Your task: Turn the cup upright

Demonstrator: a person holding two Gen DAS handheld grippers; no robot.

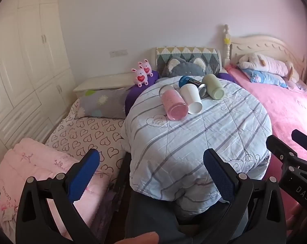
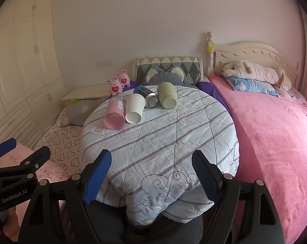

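Note:
Several cups lie on their sides in a row on a round surface covered by a striped quilt (image 1: 204,138) (image 2: 163,142): a pink cup (image 1: 173,103) (image 2: 115,113), a white paper cup (image 1: 192,98) (image 2: 134,108), a blue can (image 1: 191,82) (image 2: 146,94) and a pale green cup (image 1: 213,86) (image 2: 167,95). My left gripper (image 1: 151,174) is open and empty, well short of the cups. My right gripper (image 2: 151,174) is open and empty, also near the quilt's front edge. Each gripper shows at the other view's edge.
A bed with a pink blanket (image 2: 275,138) lies to the right. A heart-print sheet (image 1: 88,134) and folded pink quilt (image 1: 41,174) lie to the left. A grey cat cushion (image 1: 184,67), two pink bunny toys (image 1: 142,73) and a wardrobe (image 1: 25,61) stand behind.

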